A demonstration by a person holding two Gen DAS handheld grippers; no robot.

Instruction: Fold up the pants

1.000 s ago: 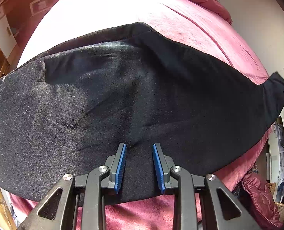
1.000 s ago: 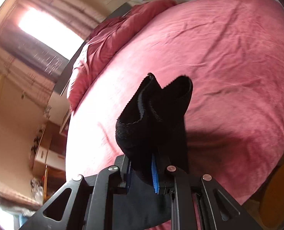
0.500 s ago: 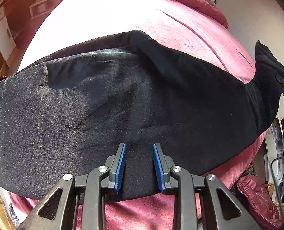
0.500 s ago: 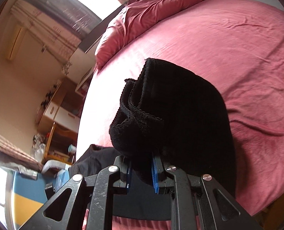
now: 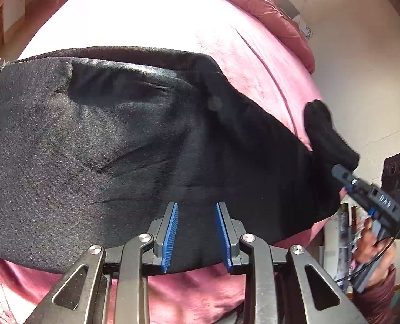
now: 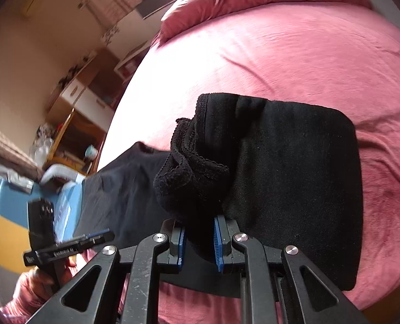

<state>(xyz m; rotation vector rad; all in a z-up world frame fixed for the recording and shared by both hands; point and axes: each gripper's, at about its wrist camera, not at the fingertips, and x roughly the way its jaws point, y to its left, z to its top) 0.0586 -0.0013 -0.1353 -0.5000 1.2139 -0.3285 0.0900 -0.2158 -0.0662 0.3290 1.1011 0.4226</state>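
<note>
Right claw [image 6: 198, 240] is clamped on the bunched cuff end of the black pants [image 5: 135, 145], with the hem puffing up above the blue pads and a lifted stretch of leg draping away to the right. Left claw [image 5: 195, 236] hangs with its jaws spread and nothing between them, just above the near edge of the fabric around mid-length.

The pants lie flat across the pink bed [image 5: 254, 54], the free end at the far left and the held end raised off the right side.

The step in hand looks like carrying the cuffs over toward the other end to halve the length. To do it well, keep the lifted end high enough that the hanging cloth clears the layer below, travel in line with the leg so the edges stack, and let the left claw pin the fabric at the intended crease. Both hem layers seem caught, but the bunching hides how evenly.
</note>
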